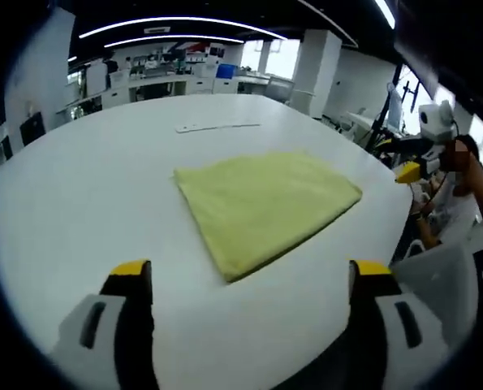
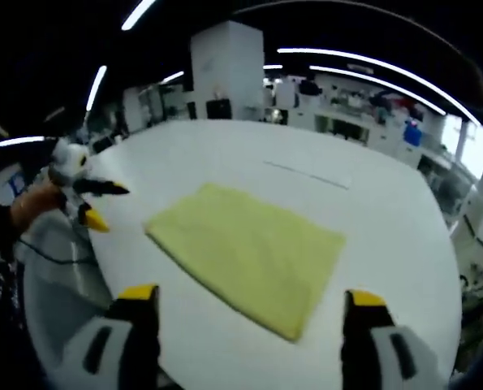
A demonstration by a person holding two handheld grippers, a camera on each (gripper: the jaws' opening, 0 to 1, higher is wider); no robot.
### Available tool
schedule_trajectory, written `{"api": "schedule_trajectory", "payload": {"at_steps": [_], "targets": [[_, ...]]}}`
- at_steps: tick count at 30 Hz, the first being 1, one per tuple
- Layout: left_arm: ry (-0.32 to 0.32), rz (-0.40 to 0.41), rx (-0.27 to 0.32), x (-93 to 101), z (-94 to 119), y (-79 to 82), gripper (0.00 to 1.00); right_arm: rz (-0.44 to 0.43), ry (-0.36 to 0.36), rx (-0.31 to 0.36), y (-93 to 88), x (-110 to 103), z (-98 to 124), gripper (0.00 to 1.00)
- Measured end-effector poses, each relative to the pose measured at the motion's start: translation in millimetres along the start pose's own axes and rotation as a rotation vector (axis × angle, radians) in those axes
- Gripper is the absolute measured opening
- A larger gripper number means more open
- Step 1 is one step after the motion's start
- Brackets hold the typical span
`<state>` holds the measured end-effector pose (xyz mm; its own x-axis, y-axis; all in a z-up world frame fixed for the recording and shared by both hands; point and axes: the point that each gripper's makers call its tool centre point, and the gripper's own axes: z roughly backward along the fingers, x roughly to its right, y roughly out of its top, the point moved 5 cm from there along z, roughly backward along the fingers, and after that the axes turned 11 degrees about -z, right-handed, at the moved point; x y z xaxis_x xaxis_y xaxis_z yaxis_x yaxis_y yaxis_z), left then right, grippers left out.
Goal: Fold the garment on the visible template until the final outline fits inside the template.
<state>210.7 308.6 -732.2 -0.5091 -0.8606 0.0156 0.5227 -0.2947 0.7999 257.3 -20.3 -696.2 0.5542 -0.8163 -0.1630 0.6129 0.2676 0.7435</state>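
My left gripper (image 1: 252, 280) hangs above the near edge of the bench with its jaws spread wide and nothing between them; my right gripper (image 2: 247, 307) is the same, jaws far apart and empty, over the opposite edge. In the left gripper view the right gripper shows at the far right, held in a hand beside the bench; in the right gripper view the left gripper shows at the far left, also off the bench edge.

The bench (image 1: 87, 195) is a big white rounded surface. On it lies the garment (image 1: 265, 203), a pale yellow cloth folded into a flat, roughly four-sided shape, near the middle and just ahead of both grippers. In the right gripper view the garment (image 2: 249, 252) has one corner pointing toward my jaws. I cannot make out a template outline around it.

Beyond the garment, well apart from it, a thin pale strip (image 1: 217, 126) lies flat on the bench. Nothing stands between either gripper and the cloth. Past the bench are white pillars, shelves of clutter and ceiling light strips.
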Motion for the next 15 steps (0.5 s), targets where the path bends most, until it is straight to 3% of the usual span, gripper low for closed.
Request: {"api": "schedule_trajectory", "payload": {"at_steps": [4, 8, 15], "targets": [[-0.013, 0.029, 0.019, 4.8, 2, -0.1, 0.99, 0.021, -0.002, 0.030, -3.8, -9, 7, 0.99], [0.017, 0.045, 0.034, 5.7, 7, -1.1, 0.99, 0.021, 0.006, 0.033, -10.1, -12, 12, 0.99], [0.040, -0.018, 0.005, 9.7, 16, -7.8, 0.99, 0.031, -0.016, 0.025, -20.8, -14, 19, 0.99]]}}
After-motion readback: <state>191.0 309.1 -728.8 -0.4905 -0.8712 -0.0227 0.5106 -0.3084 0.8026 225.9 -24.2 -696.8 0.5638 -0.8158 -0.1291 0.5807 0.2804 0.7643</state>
